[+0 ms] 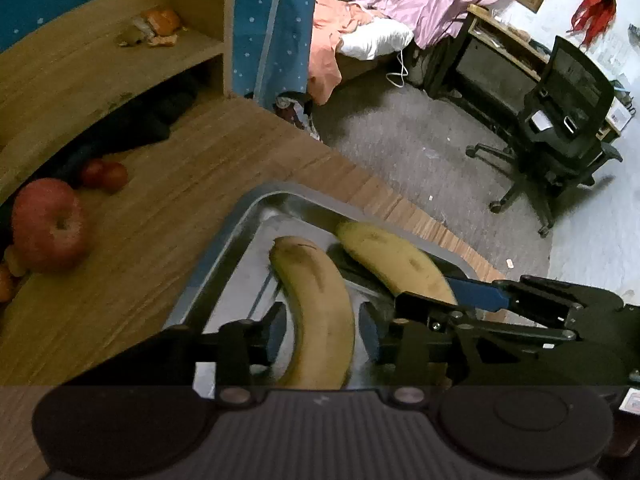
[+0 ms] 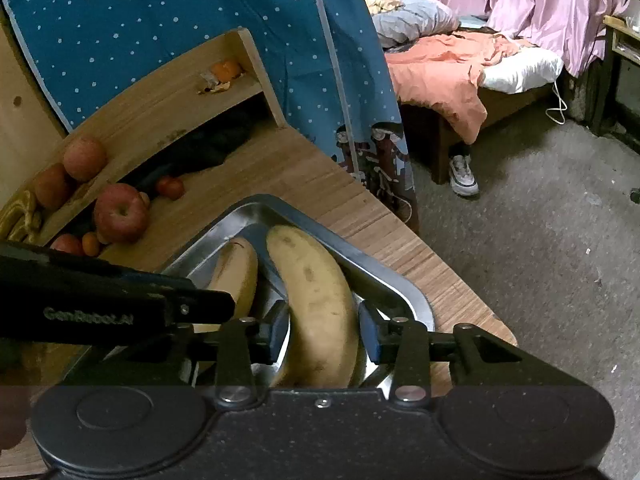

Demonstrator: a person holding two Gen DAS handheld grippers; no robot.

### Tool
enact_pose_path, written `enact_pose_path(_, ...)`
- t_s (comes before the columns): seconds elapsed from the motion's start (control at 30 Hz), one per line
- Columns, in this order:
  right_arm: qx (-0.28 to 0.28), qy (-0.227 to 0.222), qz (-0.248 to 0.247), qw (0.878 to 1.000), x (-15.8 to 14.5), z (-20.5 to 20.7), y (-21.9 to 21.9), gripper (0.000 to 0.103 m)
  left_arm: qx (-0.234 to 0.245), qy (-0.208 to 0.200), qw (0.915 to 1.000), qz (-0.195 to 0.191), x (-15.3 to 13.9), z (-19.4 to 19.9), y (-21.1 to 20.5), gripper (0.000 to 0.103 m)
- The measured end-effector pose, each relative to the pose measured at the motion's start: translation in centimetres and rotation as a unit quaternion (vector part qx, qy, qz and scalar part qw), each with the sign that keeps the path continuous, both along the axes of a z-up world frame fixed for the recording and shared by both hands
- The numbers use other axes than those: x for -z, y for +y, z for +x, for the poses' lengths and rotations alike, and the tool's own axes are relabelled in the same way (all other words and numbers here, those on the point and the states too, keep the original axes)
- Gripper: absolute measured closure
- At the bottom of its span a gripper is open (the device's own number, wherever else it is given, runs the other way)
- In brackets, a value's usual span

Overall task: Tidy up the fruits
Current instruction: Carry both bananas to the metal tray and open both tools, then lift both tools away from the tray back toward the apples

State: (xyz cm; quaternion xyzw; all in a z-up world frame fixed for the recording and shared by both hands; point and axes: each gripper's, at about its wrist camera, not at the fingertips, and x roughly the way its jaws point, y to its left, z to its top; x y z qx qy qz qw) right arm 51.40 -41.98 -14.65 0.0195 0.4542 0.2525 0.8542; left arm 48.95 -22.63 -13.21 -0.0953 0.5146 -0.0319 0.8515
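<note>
The left gripper (image 1: 322, 336) is straddling one curved yellow banana (image 1: 316, 308) in the shiny rectangular metal tray (image 1: 224, 264), fingers spread. The right gripper (image 2: 324, 334) is straddling the second yellow banana (image 2: 316, 304), pads just beside its skin.

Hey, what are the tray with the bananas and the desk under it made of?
The tray looks like polished metal, probably stainless steel: silvery, with mirror-like reflections of the bananas on its floor and rim. The desk looks like bamboo or wood laminate: narrow, striped tan grain with a matte finish and a banded edge. Which of the two it is cannot be told from the look.
</note>
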Motion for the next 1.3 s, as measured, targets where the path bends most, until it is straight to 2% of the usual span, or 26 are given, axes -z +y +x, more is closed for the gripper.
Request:
enact_pose_path(0.27, 0.019, -0.031, -0.004, 0.999, -2.0, -2.2, 0.5, 0.043, -0.008, -0.042, 0.9991, 0.004, -2.7, -2.8, 1.8, 0.025)
enact_pose_path(0.43, 0.037, -0.055, -0.014, 0.998, -4.0, -4.7, 1.0, 0.017, -0.021, -0.066, 0.9973, 0.023, -4.5, -5.3, 3.4, 0.008)
enact_pose_path(0.5, 0.044, -0.064, -0.020, 0.997, -4.7, -6.0, 1.2, 0.013, -0.027, -0.073, 0.9965, 0.030, -5.1, -6.5, 4.2, 0.003)
enact_pose_path(0.63, 0.065, -0.069, -0.033, 0.995, -5.8, -8.9, 1.8, 0.004, -0.028, -0.077, 0.9961, 0.033, -6.0, -9.0, 5.8, 0.001)
enact_pose_path(0.7, 0.077, -0.065, -0.045, 0.994, -6.1, -10.4, 2.3, 0.002, -0.025, -0.076, 0.9962, 0.034, -6.2, -10.2, 6.5, 0.000)
enact_pose_path(0.83, 0.103, -0.045, -0.070, 0.991, -6.4, -13.6, 3.7, 0.001, -0.015, -0.074, 0.9966, 0.035, -6.5, -12.9, 7.8, 0.000)
enact_pose_path(1.3, 0.125, -0.012, -0.087, 0.988, -6.2, -22.7, 8.2, 0.001, -0.001, -0.058, 0.9975, 0.040, -5.6, -21.4, 13.2, 0.000)
